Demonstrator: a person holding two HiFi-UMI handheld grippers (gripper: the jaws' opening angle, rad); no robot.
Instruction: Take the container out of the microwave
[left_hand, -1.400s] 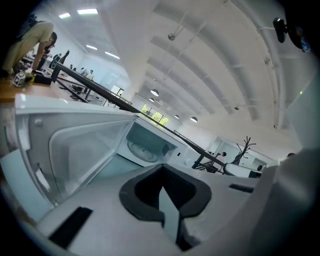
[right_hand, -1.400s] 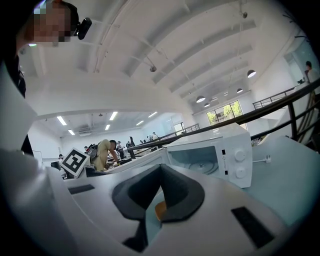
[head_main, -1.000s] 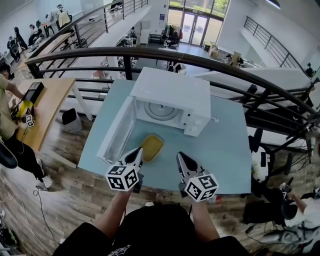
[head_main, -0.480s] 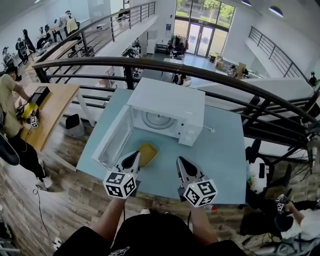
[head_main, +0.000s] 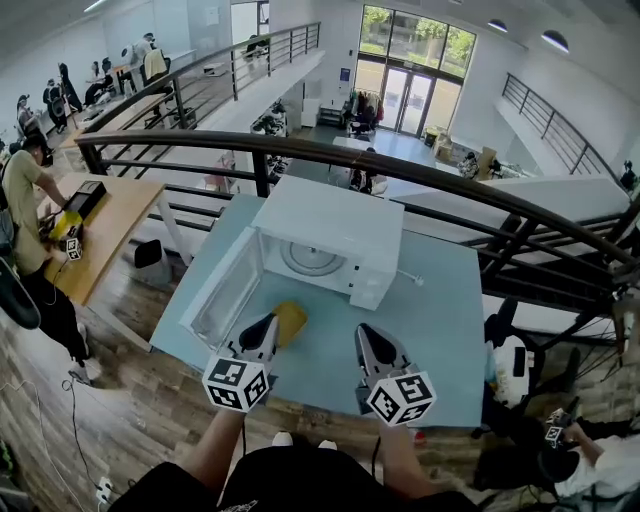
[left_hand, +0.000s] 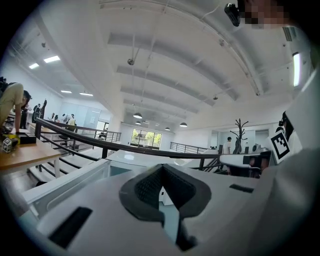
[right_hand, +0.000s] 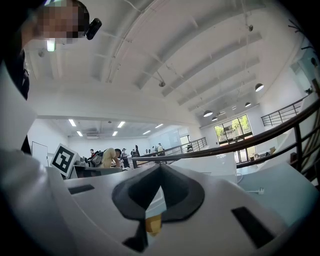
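Container (head_main: 288, 322): on surface (head_main: 440, 300), outside microwave (head_main: 330, 225). Left hand-held gripper (head_main: 269, 321), right hand-held gripper (head_main: 365, 332): closed, empty. I judge removal done; withdraw next.

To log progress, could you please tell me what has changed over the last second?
Only the head view shifted. The yellow container stays on the table before the open microwave; left gripper and right gripper stay shut, empty.
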